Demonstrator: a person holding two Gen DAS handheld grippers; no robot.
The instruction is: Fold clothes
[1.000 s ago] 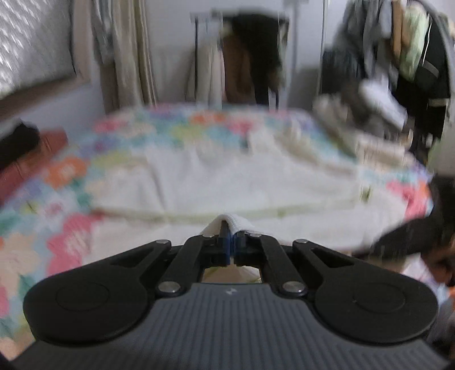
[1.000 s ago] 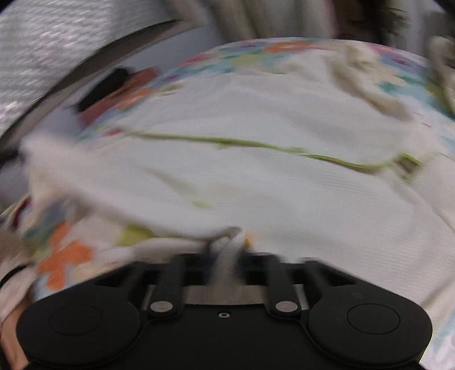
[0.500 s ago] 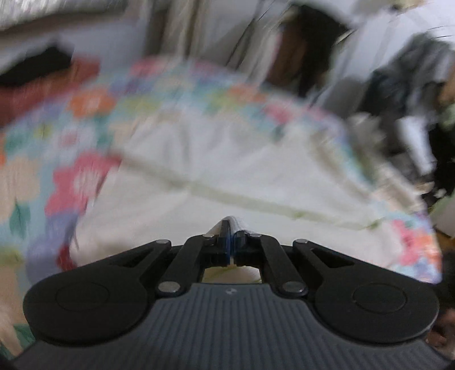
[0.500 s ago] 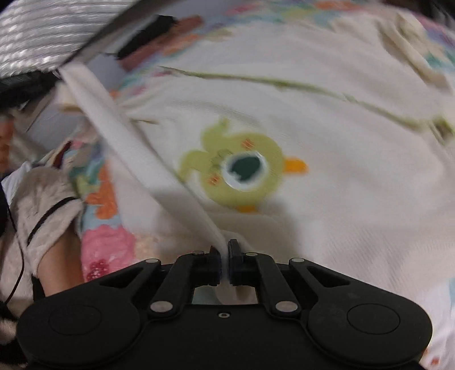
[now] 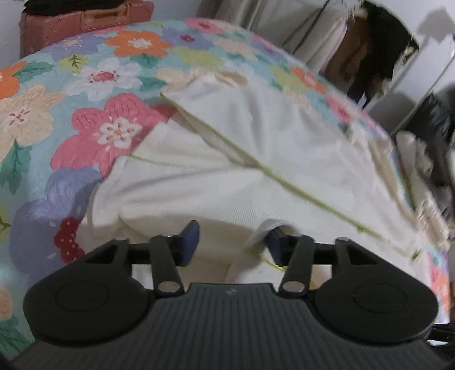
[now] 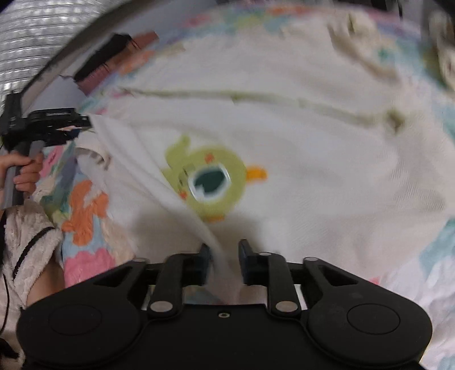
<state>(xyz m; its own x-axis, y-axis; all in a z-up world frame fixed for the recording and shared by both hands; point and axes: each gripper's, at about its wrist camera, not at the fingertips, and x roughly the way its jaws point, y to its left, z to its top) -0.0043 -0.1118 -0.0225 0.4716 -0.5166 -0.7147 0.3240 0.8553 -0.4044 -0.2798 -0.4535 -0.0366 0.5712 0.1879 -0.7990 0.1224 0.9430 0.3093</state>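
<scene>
A white garment [image 5: 284, 136] with thin green trim lies spread on the floral bedspread [image 5: 85, 85]. My left gripper [image 5: 231, 242] hangs low over its near edge, open; a flap of the cloth rests against the right blue pad [image 5: 274, 244]. In the right wrist view the garment [image 6: 327, 176] shows a green duck-like print [image 6: 210, 182]. My right gripper [image 6: 224, 256] is open, and a raised fold of the cloth runs loosely between its fingers. That fold stretches left to the left gripper [image 6: 57, 125], which a hand [image 6: 25, 170] holds.
A red-brown case [image 5: 85, 20] stands behind the bed at the far left. Dark clothes hang on a rack [image 5: 378, 42] at the back, and a heap of other clothes [image 5: 412, 159] lies on the bed's right side. A fuzzy sleeve [image 6: 31, 236] is near the right gripper.
Both grippers were shut on the garment's edge and now stand open. They carried that edge across the bed, and the side with the green print now shows.
</scene>
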